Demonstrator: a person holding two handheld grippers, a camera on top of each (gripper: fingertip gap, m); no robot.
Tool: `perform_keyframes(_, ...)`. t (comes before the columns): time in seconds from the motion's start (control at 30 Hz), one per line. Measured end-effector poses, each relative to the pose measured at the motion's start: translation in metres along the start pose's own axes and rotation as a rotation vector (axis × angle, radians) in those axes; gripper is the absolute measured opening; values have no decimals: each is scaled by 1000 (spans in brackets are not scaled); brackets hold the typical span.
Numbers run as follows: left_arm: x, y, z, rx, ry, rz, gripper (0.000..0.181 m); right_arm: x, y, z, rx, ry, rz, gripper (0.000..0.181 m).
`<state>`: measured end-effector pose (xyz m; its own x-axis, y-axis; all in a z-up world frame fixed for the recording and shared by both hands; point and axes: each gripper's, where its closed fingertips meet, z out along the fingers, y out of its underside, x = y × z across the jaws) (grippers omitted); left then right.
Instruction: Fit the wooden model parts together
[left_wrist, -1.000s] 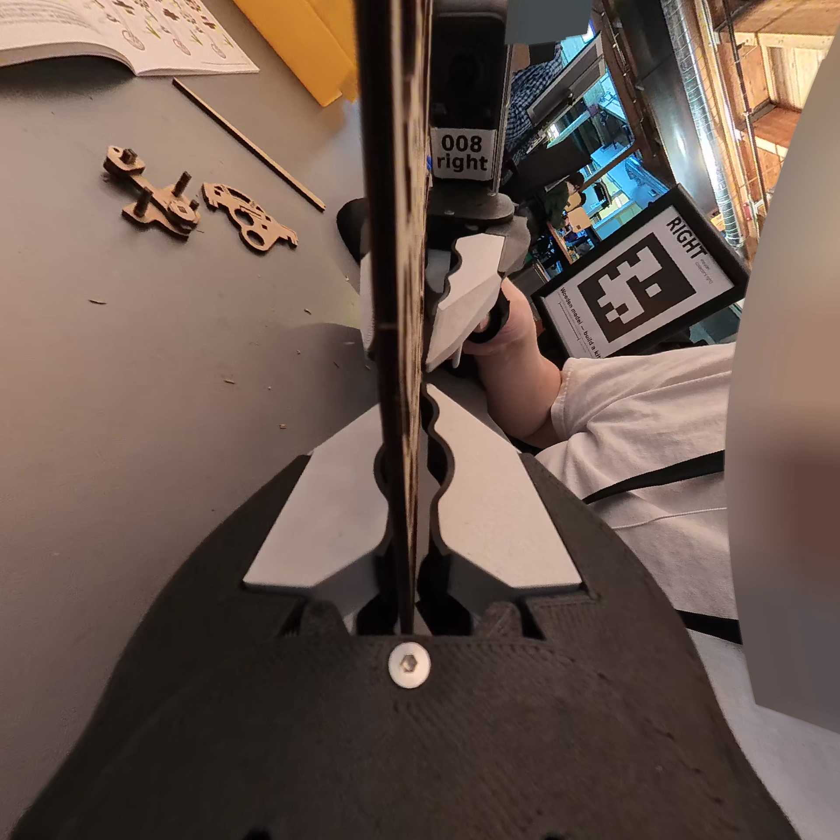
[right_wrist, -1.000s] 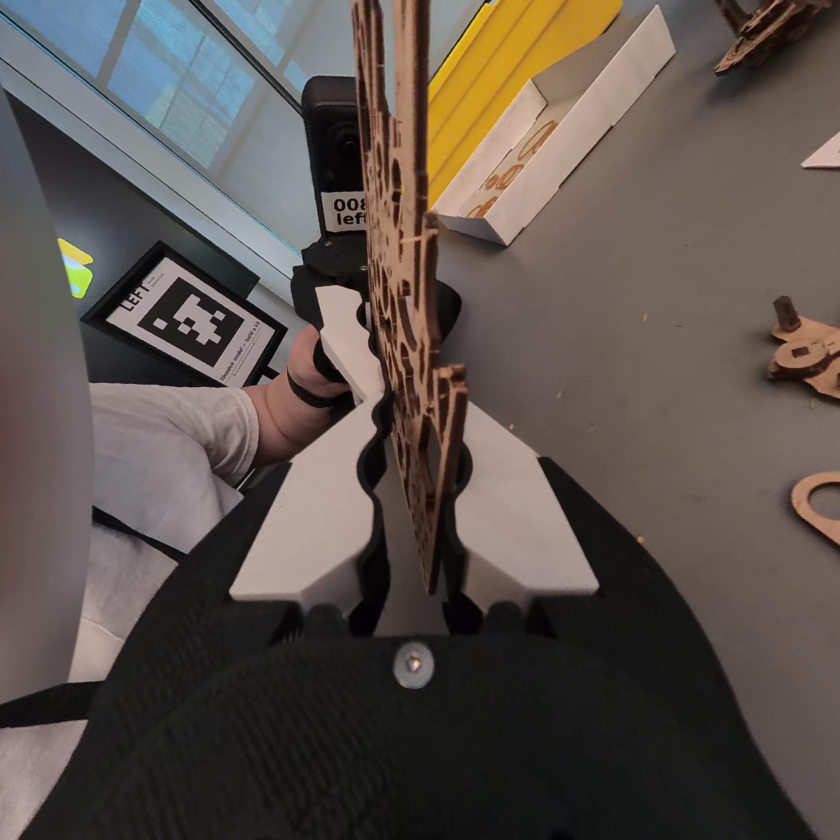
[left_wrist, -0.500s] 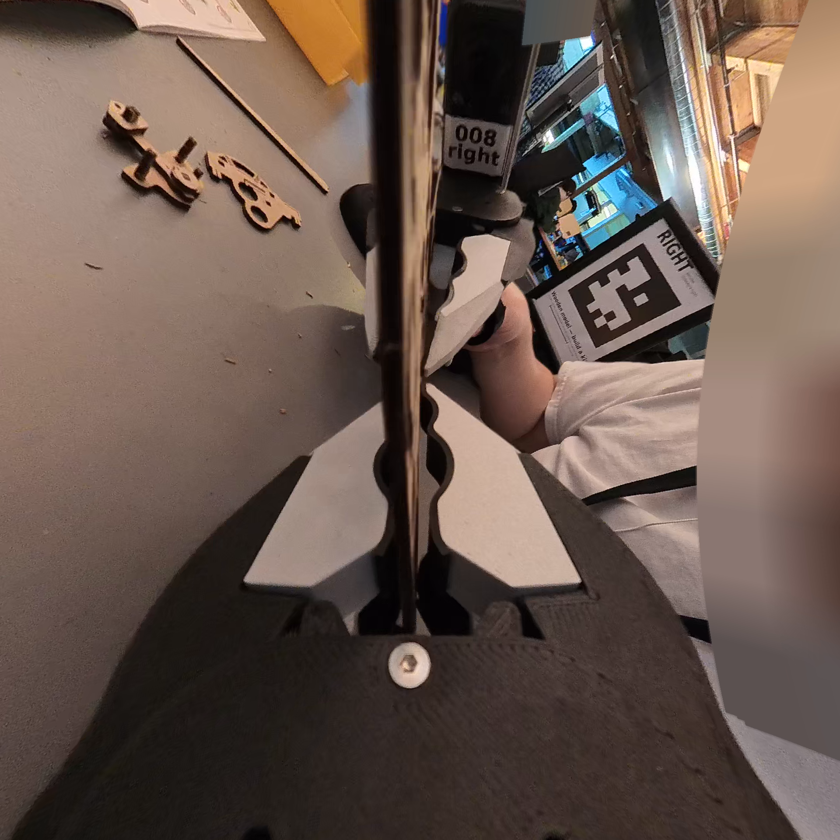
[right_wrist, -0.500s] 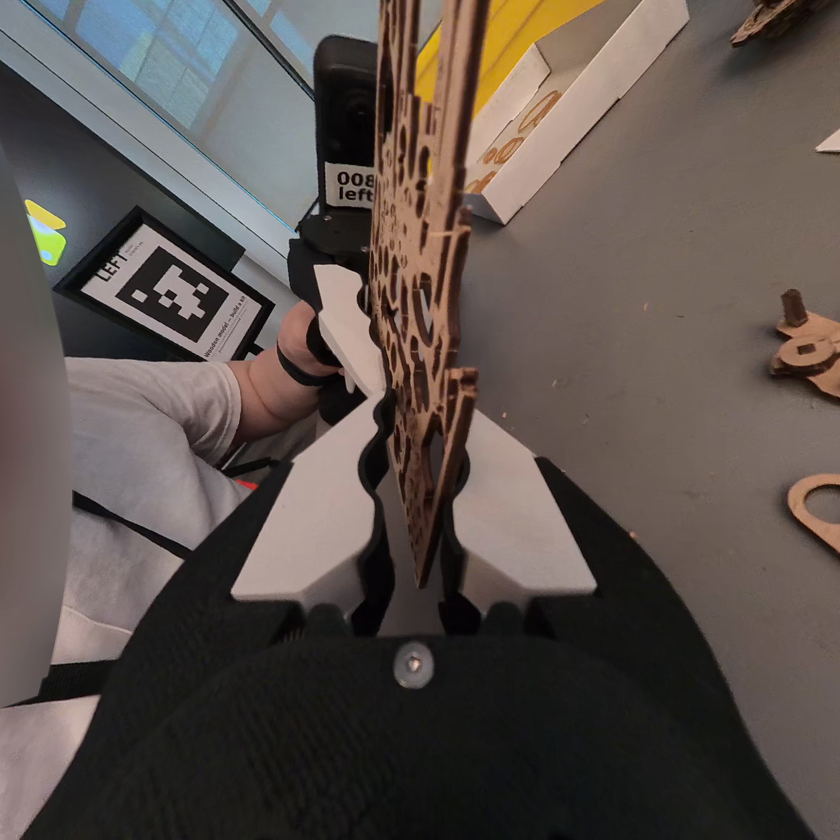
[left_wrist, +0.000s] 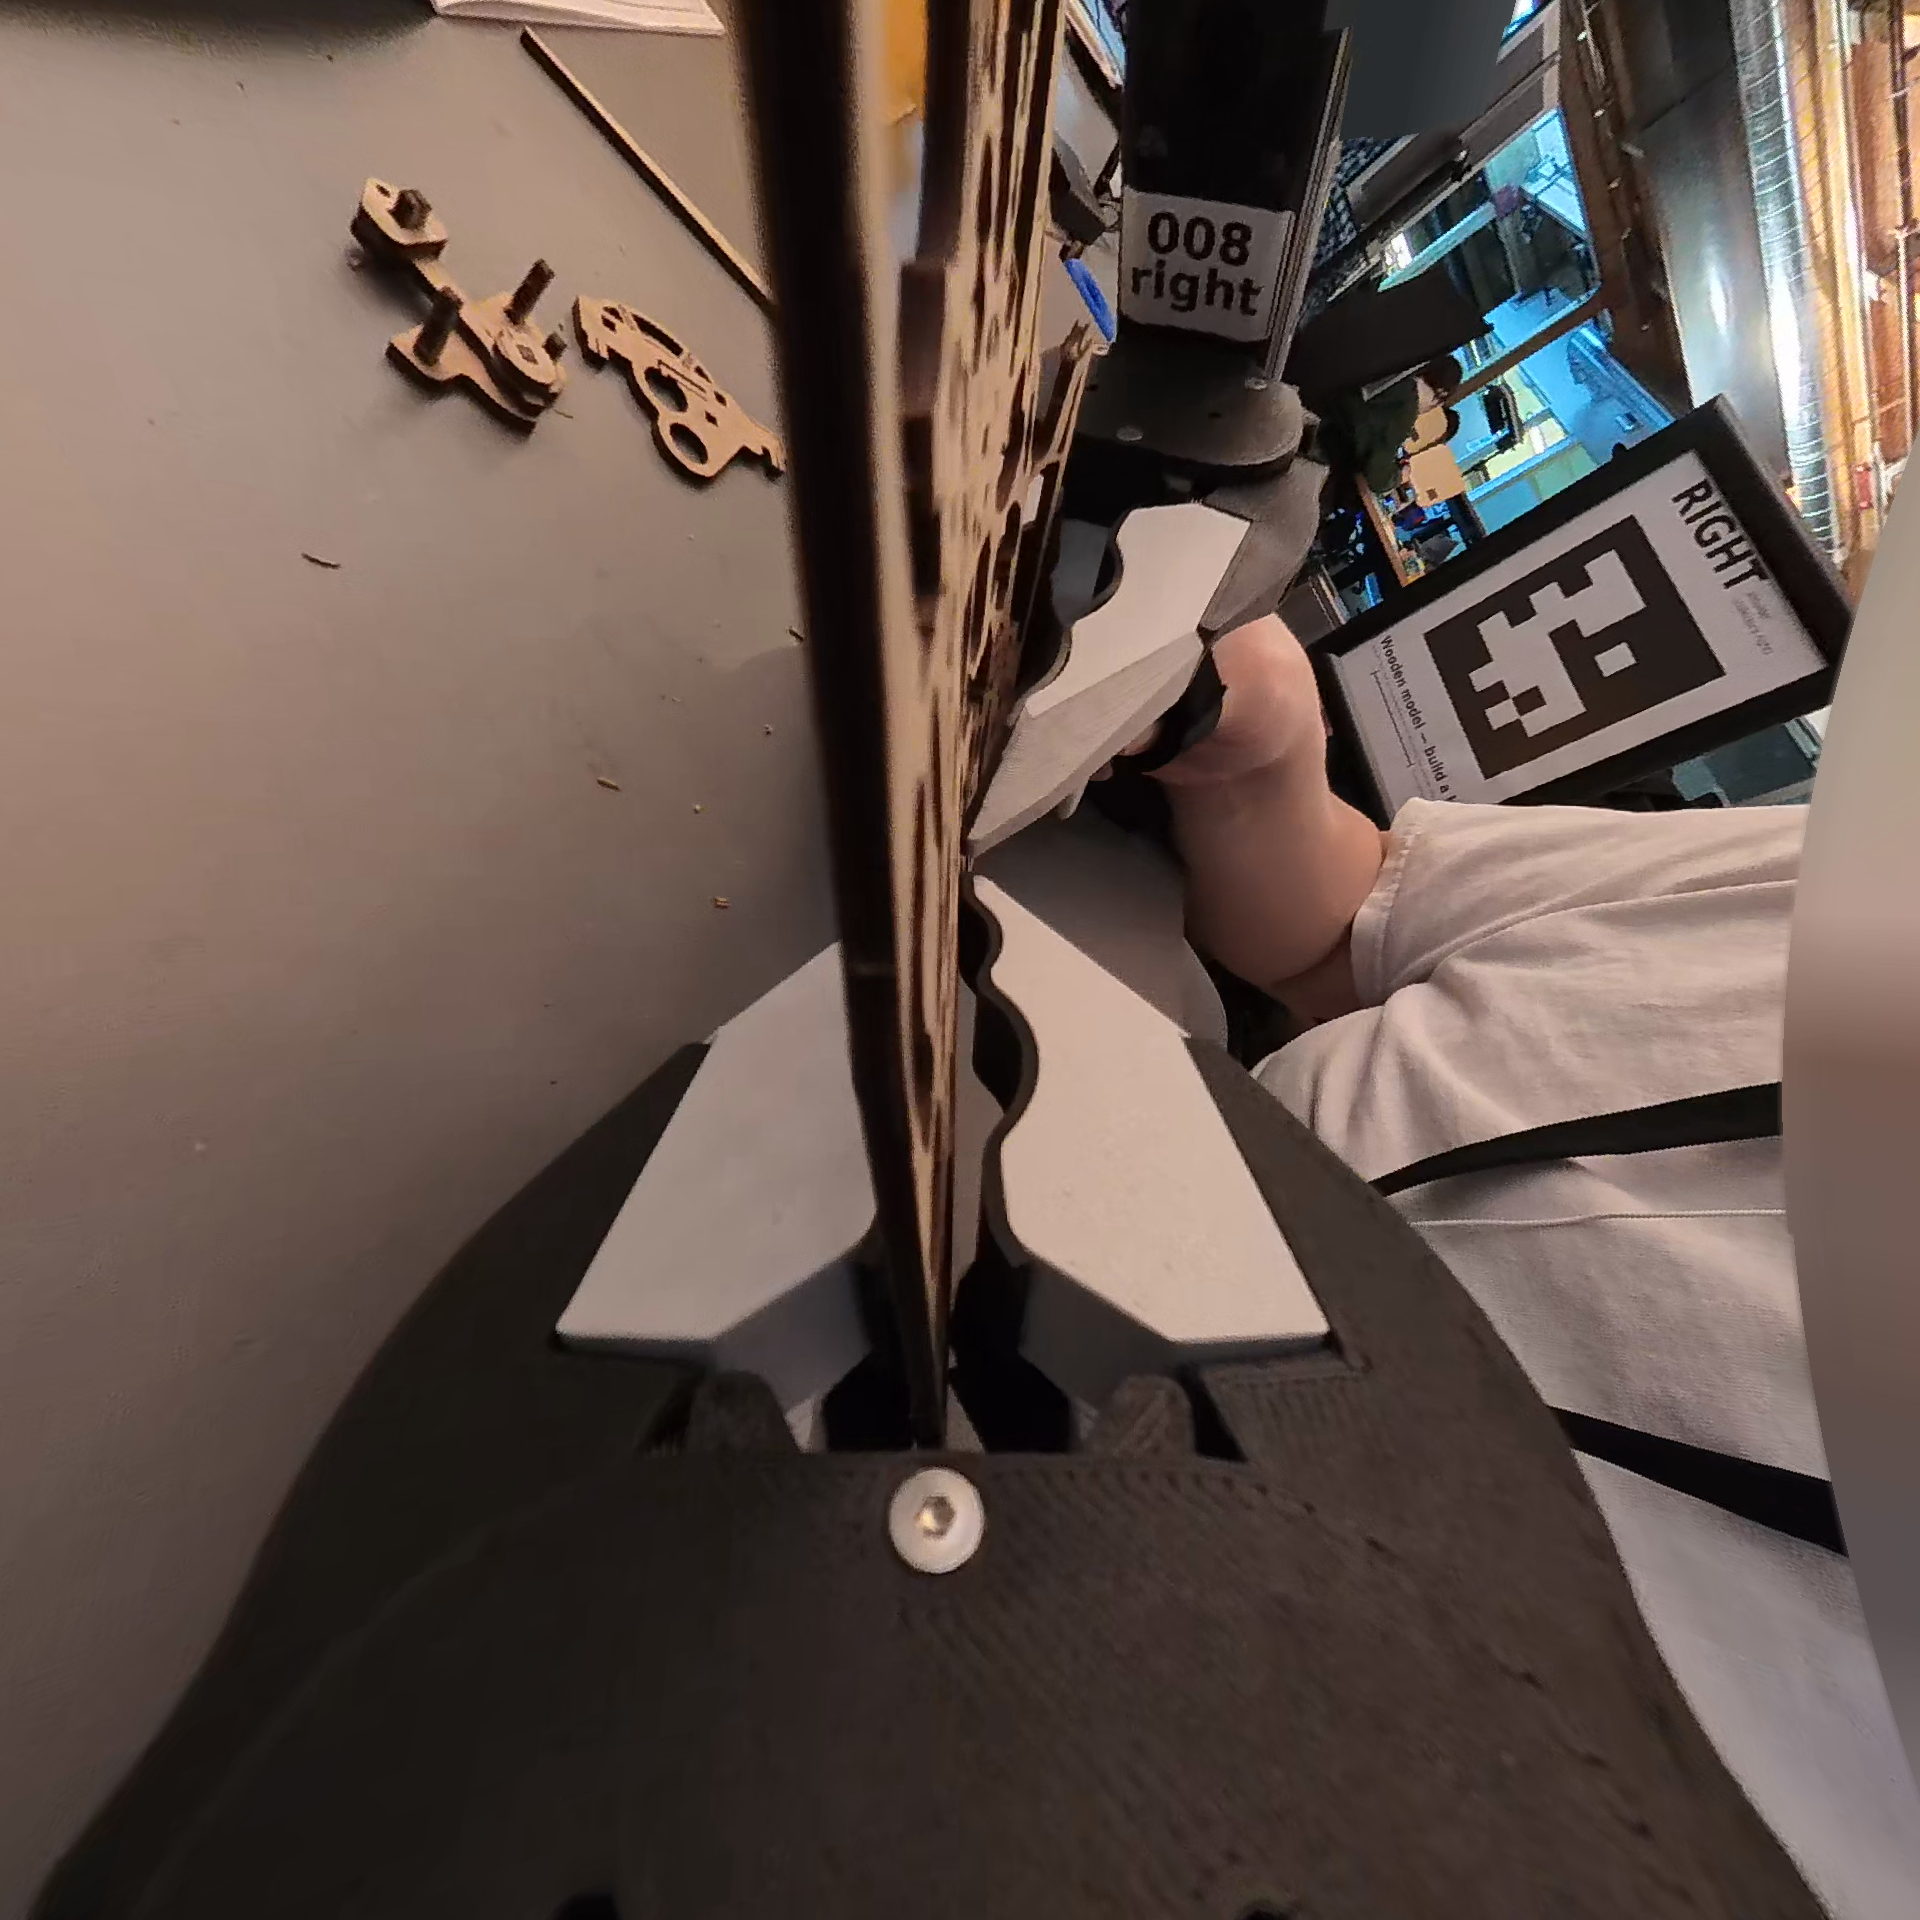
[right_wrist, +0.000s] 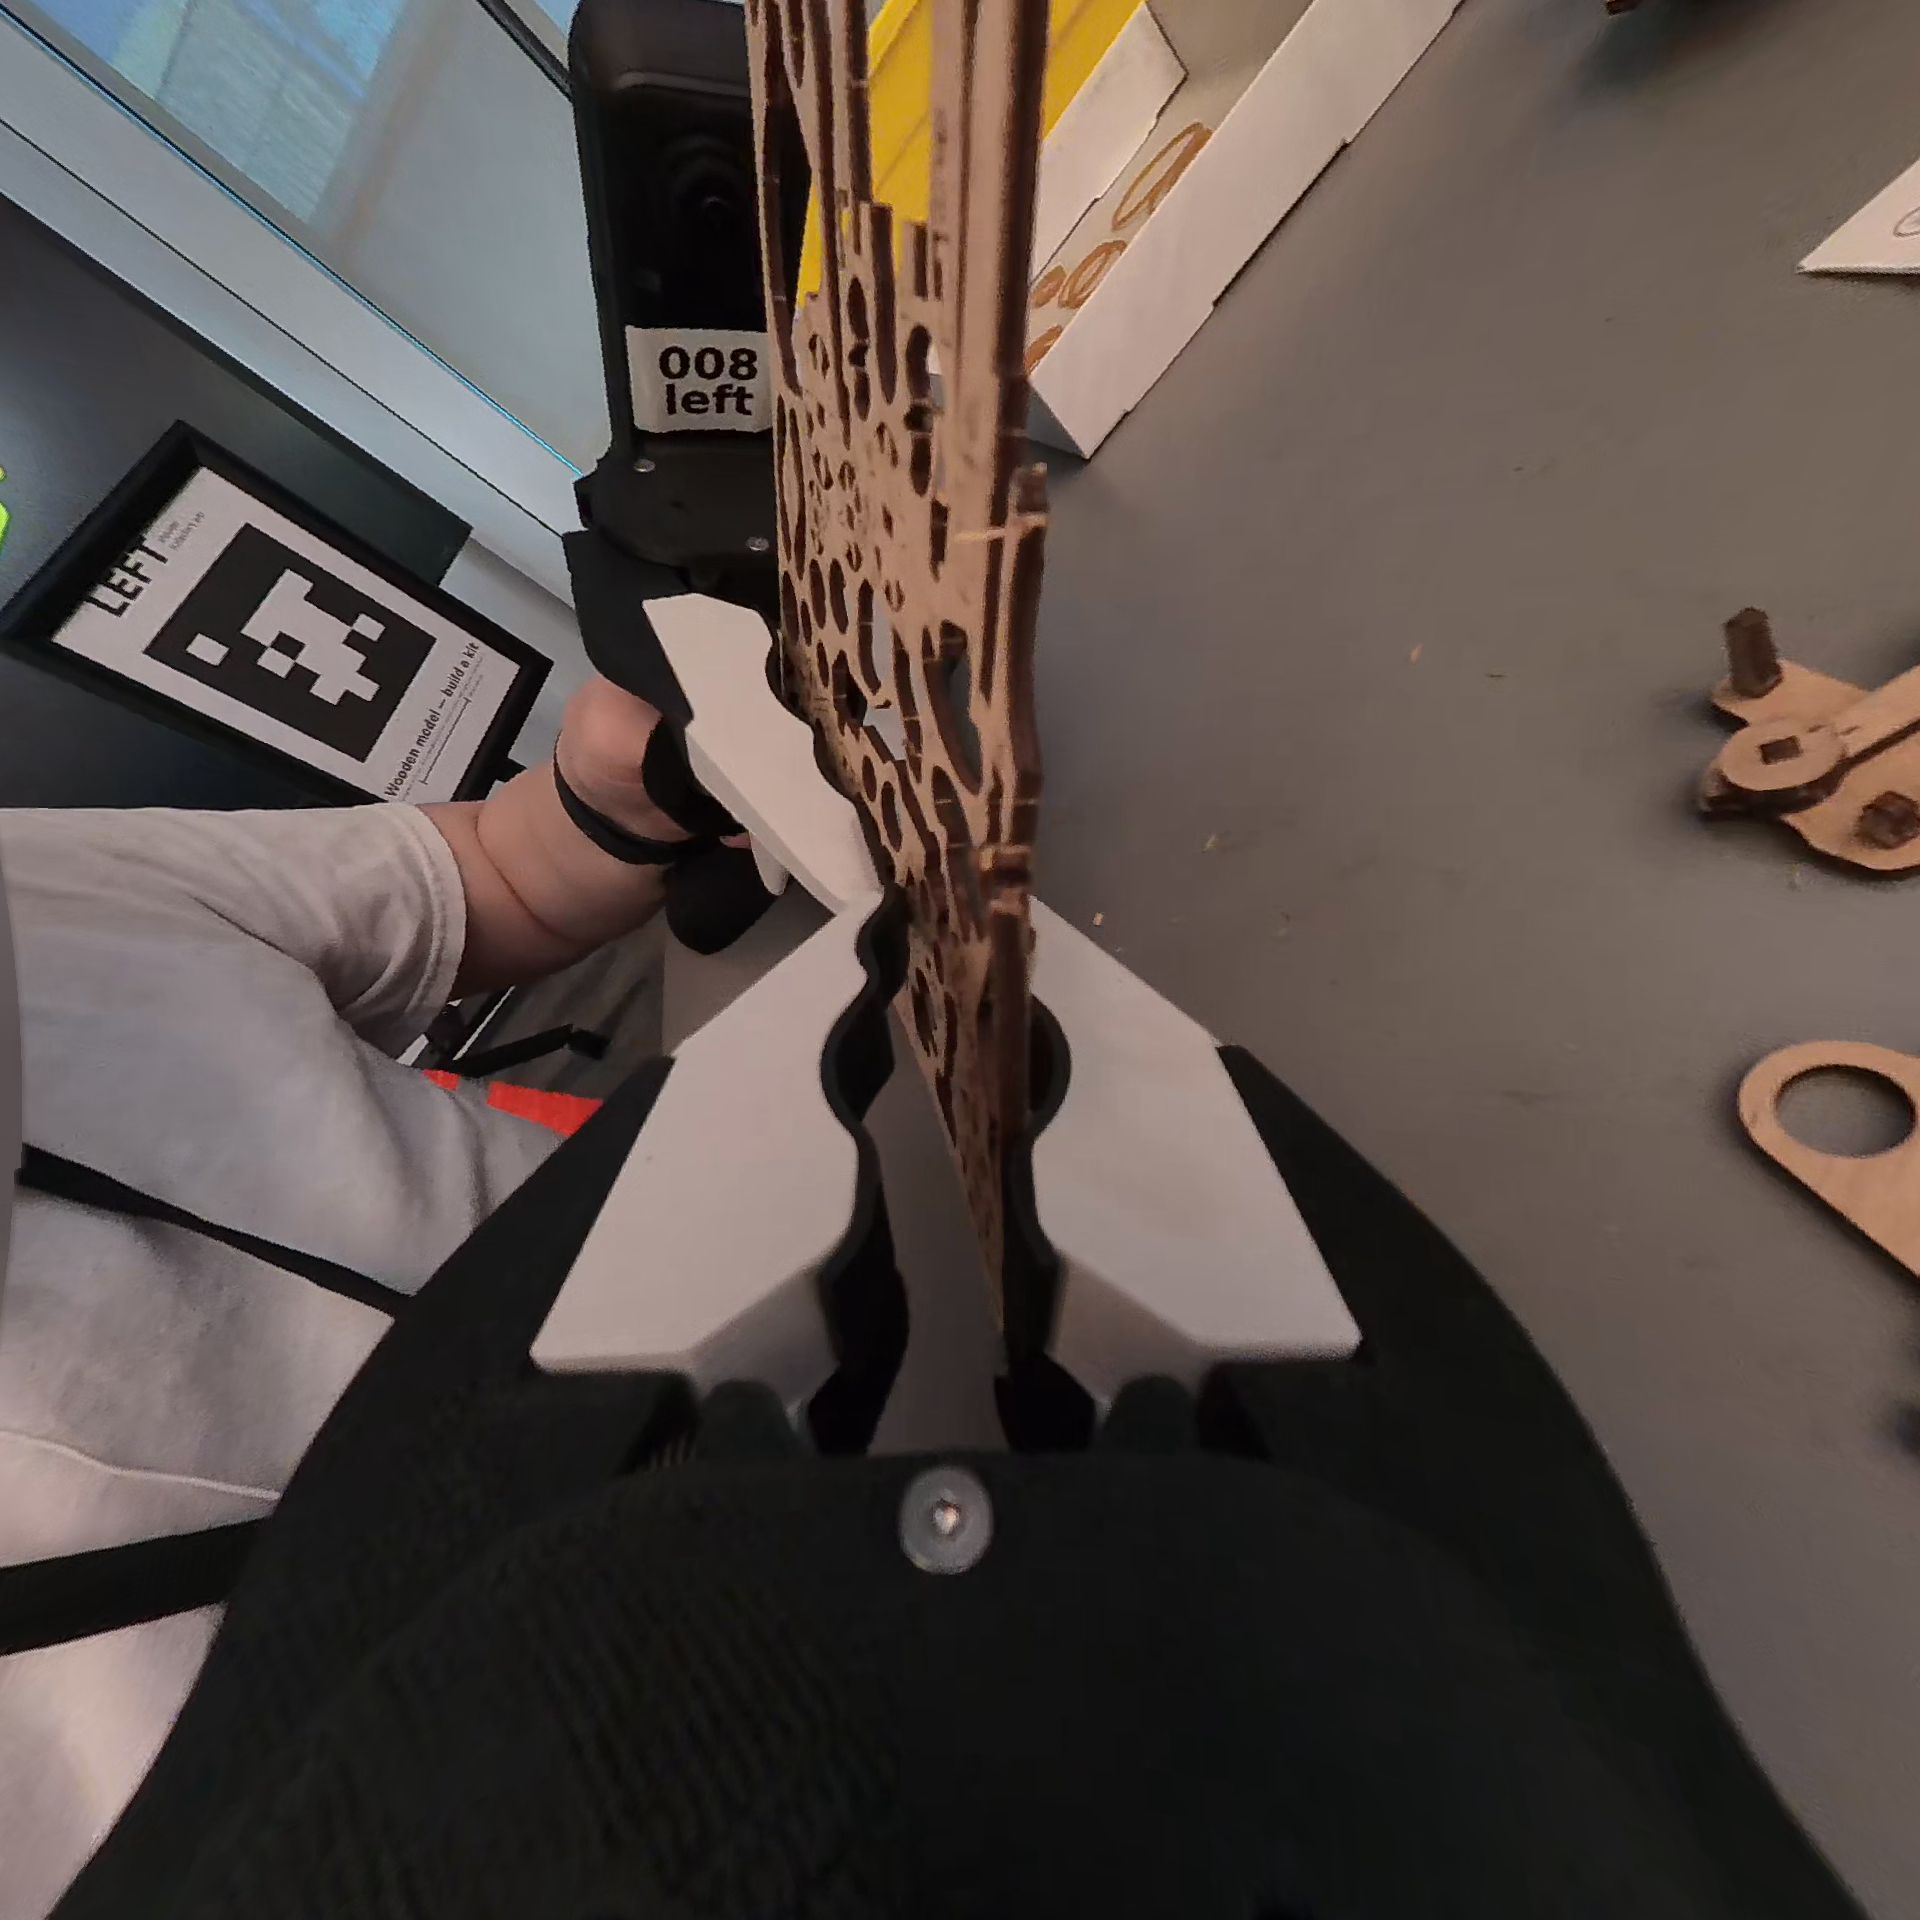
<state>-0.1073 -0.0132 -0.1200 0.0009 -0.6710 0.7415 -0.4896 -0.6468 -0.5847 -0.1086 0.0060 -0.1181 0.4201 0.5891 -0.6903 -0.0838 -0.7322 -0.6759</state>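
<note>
In my left wrist view, my left gripper (left_wrist: 925, 1039) is clamped on the edge-on wooden parts sheet (left_wrist: 914, 727), which rises straight ahead between its fingers; the right gripper (left_wrist: 1049, 748) meets the sheet just beyond. Left of the sheet, an assembled wooden piece (left_wrist: 468, 322) lies on the grey table (left_wrist: 312, 831).

In my right wrist view, my right gripper (right_wrist: 951, 1039) stands partly open (sheet (right_wrist: 935, 623) leaning against one finger only; a firm grip I cannot tell). To its right lies a loose ringed part (right_wrist: 1839, 1132).
</note>
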Motion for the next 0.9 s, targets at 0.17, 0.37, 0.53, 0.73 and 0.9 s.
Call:
perform_keyframes(0.17,4,-3,-1,14,34,11,0,-5,-4,-2,24,-43,1,15)
perform_keyframes(0.37,11,-6,-2,23,104,-12,0,-9,-8,-4,54,-53,-15,21)
perform_keyframes(0.53,12,-7,-3,28,121,-26,0,-13,-9,-5,55,-99,24,18)
perform_keyframes(0.73,16,-10,-6,43,159,-49,0,-22,-9,-6,49,-175,44,5)
perform_keyframes(0.9,18,-17,-12,88,212,-103,0,-30,-16,-11,92,-292,153,13)
